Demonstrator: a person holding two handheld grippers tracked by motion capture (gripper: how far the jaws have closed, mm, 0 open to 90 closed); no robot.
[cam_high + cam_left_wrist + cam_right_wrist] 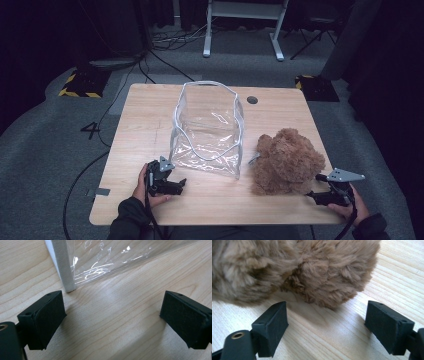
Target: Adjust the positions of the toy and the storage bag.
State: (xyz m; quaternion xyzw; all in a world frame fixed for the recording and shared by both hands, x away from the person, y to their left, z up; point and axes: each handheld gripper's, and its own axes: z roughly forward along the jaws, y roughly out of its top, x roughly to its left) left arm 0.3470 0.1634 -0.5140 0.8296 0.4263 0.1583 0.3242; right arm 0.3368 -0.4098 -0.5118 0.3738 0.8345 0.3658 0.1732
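Note:
A clear plastic bag [207,127] with white trim stands upright and open-topped in the middle of the wooden table [140,115]. A brown plush teddy bear [286,161] lies to its right. My left gripper [175,186] rests on the table just in front of the bag's near left corner, jaws open and empty; in the left gripper view the bag's white corner seam [63,265] stands just beyond the pads. My right gripper [314,192] sits at the bear's near right side, open, with the brown fur [312,272] just ahead of its jaws and not touching them.
A round cable hole [252,99] lies in the table's far side. Beyond the table stand a white desk frame [245,25], cables on the grey carpet, and yellow-black striped weights [80,82]. Bare wood stretches along the table's left side and near edge.

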